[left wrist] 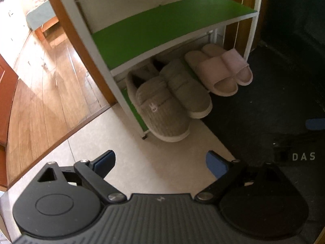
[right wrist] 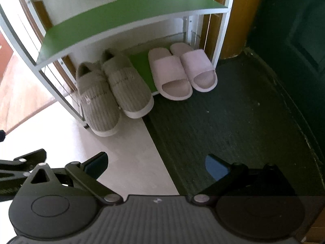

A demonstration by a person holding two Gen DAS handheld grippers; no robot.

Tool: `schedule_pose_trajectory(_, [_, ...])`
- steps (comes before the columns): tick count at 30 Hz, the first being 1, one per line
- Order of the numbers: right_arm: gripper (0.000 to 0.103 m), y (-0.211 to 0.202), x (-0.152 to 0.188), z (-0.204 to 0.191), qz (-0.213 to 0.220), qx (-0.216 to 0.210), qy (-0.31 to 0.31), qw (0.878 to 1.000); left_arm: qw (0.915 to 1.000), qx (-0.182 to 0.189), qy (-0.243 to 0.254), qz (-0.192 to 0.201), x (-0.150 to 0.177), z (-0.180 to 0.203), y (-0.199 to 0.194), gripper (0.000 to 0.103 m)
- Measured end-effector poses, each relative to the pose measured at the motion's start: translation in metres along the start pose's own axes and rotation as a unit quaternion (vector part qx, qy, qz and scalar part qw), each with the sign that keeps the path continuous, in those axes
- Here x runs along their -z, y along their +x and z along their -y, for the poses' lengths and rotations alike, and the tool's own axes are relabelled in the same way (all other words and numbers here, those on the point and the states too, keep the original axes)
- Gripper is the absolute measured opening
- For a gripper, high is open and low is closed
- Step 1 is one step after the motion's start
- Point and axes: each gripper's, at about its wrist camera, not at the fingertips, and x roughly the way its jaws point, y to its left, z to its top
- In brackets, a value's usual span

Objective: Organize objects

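A pair of grey-beige fabric slippers (left wrist: 166,99) (right wrist: 113,89) sits on the bottom green shelf of a white-framed shoe rack (left wrist: 170,26) (right wrist: 121,18), toes sticking out over its front edge. A pair of pink slide sandals (left wrist: 221,69) (right wrist: 182,71) sits to their right on the same shelf. The upper green shelf is bare. My left gripper (left wrist: 160,162) is open and empty, held above the pale floor in front of the rack. My right gripper (right wrist: 156,164) is open and empty, a little further right over the mat's edge.
A dark doormat (left wrist: 264,111) (right wrist: 233,122) covers the floor on the right, before a dark green door (right wrist: 294,30). Pale tile floor (left wrist: 121,142) (right wrist: 121,142) lies on the left. A wooden floor (left wrist: 40,81) lies beyond a threshold at the far left.
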Motion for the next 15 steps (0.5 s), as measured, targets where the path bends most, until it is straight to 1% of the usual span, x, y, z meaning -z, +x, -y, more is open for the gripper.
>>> schedule_pose_trajectory(9, [0.103, -0.0038, -0.0057, 0.0049, 0.017, 0.021, -0.001, 1.000, 0.9998, -0.005, -0.001, 0.018, -0.0072, 0.0040, -0.0064, 0.097])
schedule_pose_trajectory(15, [0.103, -0.0008, -0.0064, 0.0044, 0.018, 0.030, -0.010, 0.999, 0.9998, 0.001, -0.012, 0.014, -0.0080, 0.0040, -0.0033, 0.097])
